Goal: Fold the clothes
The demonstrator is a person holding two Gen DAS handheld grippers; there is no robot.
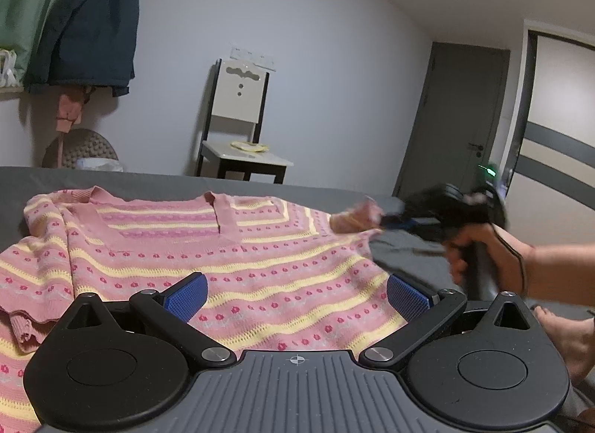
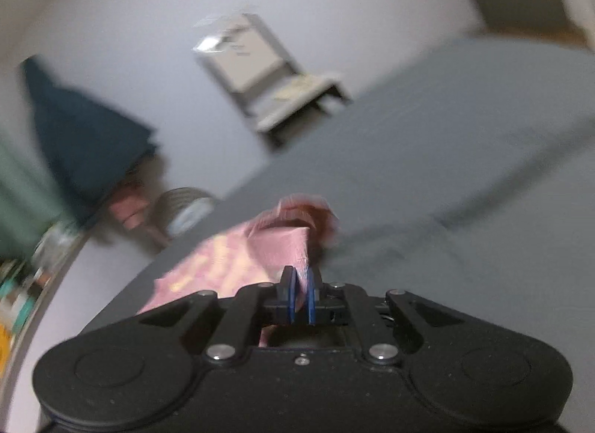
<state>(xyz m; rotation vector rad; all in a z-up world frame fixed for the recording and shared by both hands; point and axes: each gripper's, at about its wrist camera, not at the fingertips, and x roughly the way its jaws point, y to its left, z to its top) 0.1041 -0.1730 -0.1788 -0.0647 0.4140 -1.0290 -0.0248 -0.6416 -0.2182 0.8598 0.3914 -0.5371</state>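
Your right gripper (image 2: 302,284) is clenched on the sleeve cuff (image 2: 293,243) of the pink sweater (image 1: 230,265) flat on the grey bed (image 1: 148,182), left gripper (image 1: 295,293) released above its hem: thin pinch, could slip mid-fold.

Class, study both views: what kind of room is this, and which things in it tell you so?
Most likely a bedroom at home. A pink striped sweater lies spread on a wide grey bed, a dark jacket hangs on the wall, and a chair stands beside a closed door.

Right gripper (image 2: 302,289) clamped on pink sweater (image 2: 286,247) over grey bed (image 2: 465,143).
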